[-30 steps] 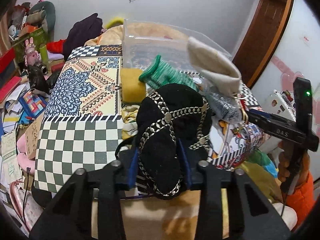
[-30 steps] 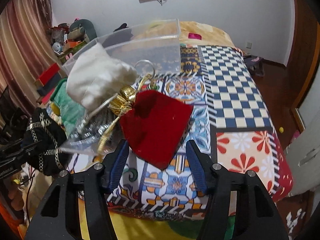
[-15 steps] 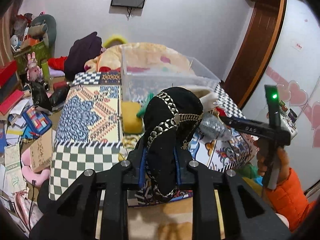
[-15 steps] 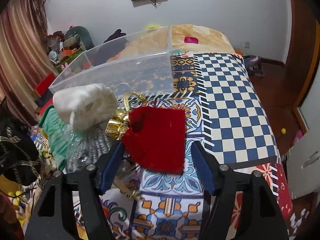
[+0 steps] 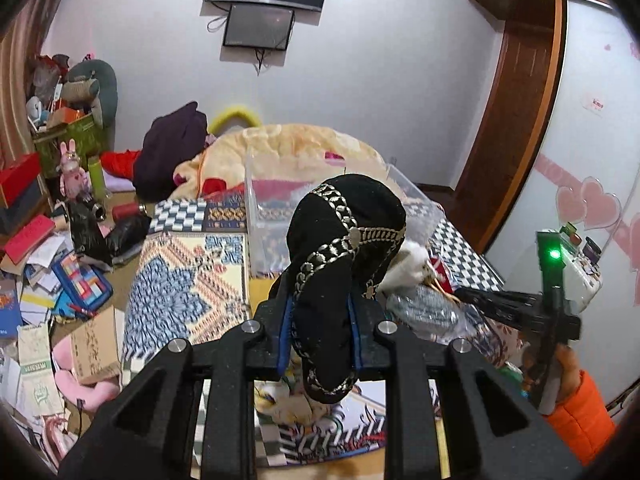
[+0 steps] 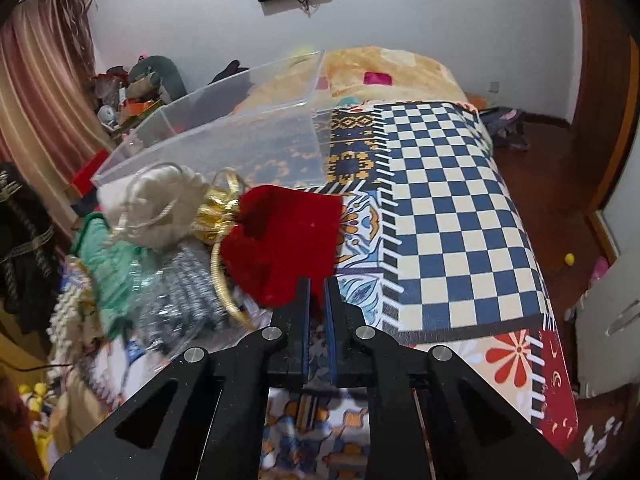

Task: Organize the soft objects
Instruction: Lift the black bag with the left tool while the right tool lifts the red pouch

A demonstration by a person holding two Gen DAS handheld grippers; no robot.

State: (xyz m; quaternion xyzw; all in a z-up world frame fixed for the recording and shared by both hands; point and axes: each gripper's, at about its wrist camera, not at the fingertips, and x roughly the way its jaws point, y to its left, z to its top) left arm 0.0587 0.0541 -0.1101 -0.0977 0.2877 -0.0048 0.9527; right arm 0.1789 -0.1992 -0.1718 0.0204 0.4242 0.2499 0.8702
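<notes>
My left gripper (image 5: 320, 328) is shut on a black cloth pouch with gold braid (image 5: 340, 248) and holds it up above the bed, in front of the clear plastic box (image 5: 264, 216). My right gripper (image 6: 317, 292) is shut on the lower corner of a red velvet pouch (image 6: 280, 236) with a gold ribbon tie (image 6: 218, 212). A cream drawstring pouch (image 6: 160, 204), a green knit piece (image 6: 108, 264) and a silvery grey piece (image 6: 180, 300) lie to its left. The clear box (image 6: 224, 136) stands just behind them.
The bed is covered with a patterned patchwork spread (image 6: 440, 208). A beige blanket (image 5: 300, 148) and a dark garment (image 5: 172, 148) lie at the bed's far end. Cluttered floor with books and boxes (image 5: 48, 272) is at the left. The other hand-held gripper (image 5: 548, 312) shows at right.
My left gripper has lifted the black pouch higher. My right gripper has closed from open onto the corner of the red pouch.
</notes>
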